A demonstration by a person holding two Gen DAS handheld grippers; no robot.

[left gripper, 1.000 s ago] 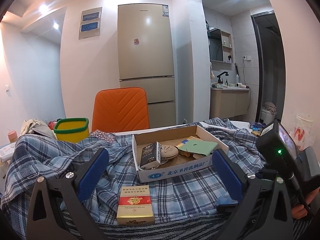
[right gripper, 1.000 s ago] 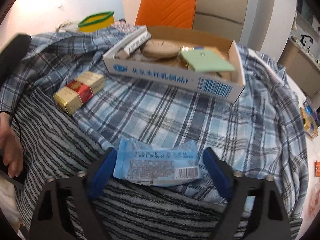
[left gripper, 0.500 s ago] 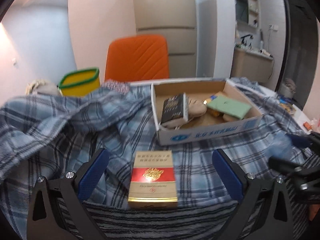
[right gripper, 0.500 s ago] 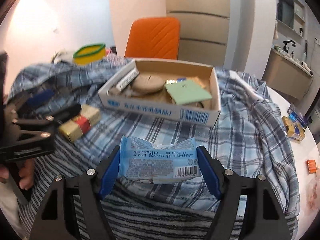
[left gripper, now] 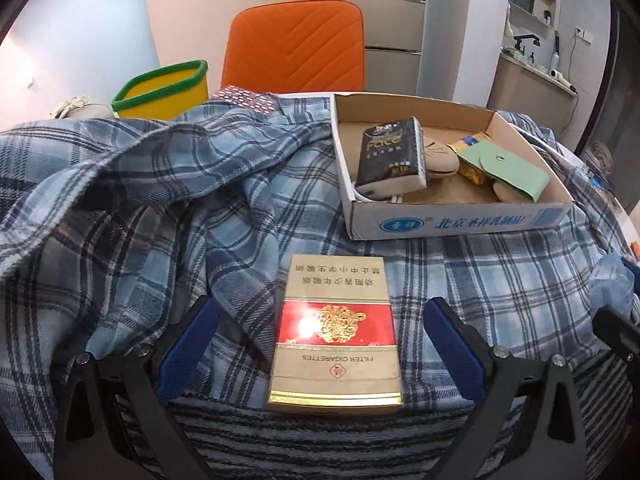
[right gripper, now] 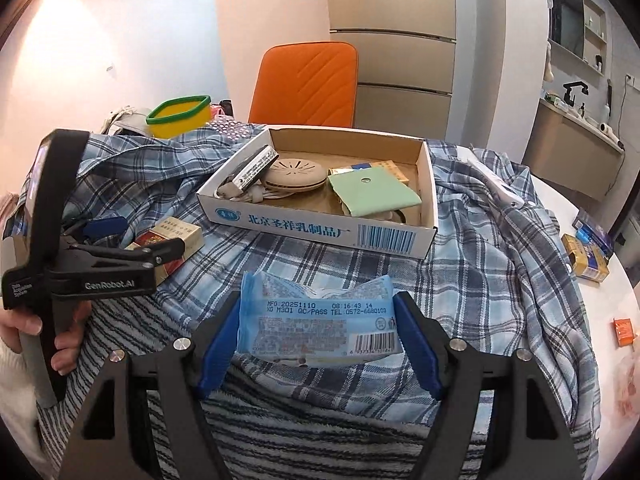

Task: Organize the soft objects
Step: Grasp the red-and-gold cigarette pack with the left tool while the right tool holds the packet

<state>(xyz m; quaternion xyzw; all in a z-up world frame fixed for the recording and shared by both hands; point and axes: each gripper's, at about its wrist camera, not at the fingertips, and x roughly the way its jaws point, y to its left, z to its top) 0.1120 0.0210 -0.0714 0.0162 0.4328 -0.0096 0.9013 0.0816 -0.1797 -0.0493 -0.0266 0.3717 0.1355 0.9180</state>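
Left gripper (left gripper: 320, 344) wide open, blue pads either side of the cigarette pack (left gripper: 335, 332), not touching it; pack lies flat on the plaid cloth (left gripper: 160, 184) at 6 o'clock in the left wrist view. Hand (right gripper: 44, 332) holds that gripper's grip at 9 o'clock in the right view. Yellow bin (left gripper: 164, 90) at 11 o'clock, orange chair (left gripper: 296, 46) at 12. Cardboard box (left gripper: 460, 222) sits on the cloth at 1–2 o'clock, holding a black tissue pack (left gripper: 390, 156), beige round thing (right gripper: 294, 174) and green pouch (left gripper: 508, 170). Right gripper (right gripper: 318, 332) clamped on the blue wipes pack (right gripper: 316, 316), pads pressing both ends, pack lifted just above the cloth, at 6 o'clock in its own view, near side of the box. Small boxes (right gripper: 586, 256) on white table at 3 o'clock.
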